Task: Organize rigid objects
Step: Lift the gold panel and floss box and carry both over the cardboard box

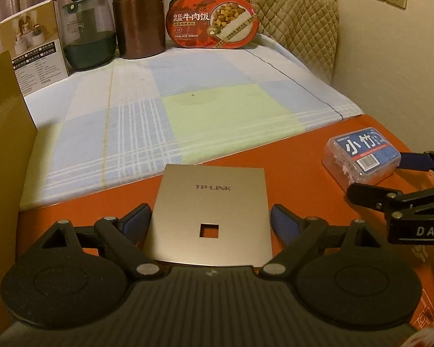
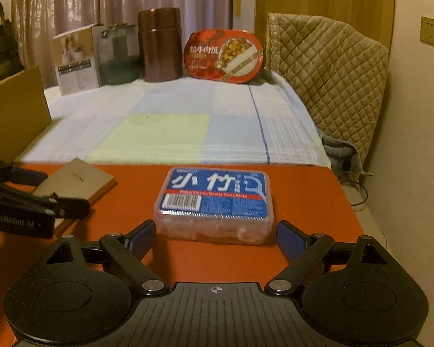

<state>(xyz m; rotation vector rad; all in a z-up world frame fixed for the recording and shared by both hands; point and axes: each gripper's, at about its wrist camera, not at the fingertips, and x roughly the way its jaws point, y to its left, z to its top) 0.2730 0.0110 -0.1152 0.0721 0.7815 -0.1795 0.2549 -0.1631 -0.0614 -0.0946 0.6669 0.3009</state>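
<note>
On orange counter (image 2: 303, 196): left gripper (image 1: 209, 222) spread, flanking TP-LINK panel (image 1: 209, 214); right gripper (image 2: 215, 238) spread before floss-pick box (image 2: 214, 202), both aligned for pickup.

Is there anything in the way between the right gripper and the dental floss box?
Nothing visible. The floss box lies flat on the orange surface right ahead of the open right gripper, its near end about level with the fingertips. The silver plate and left gripper sit off to the side.
</note>
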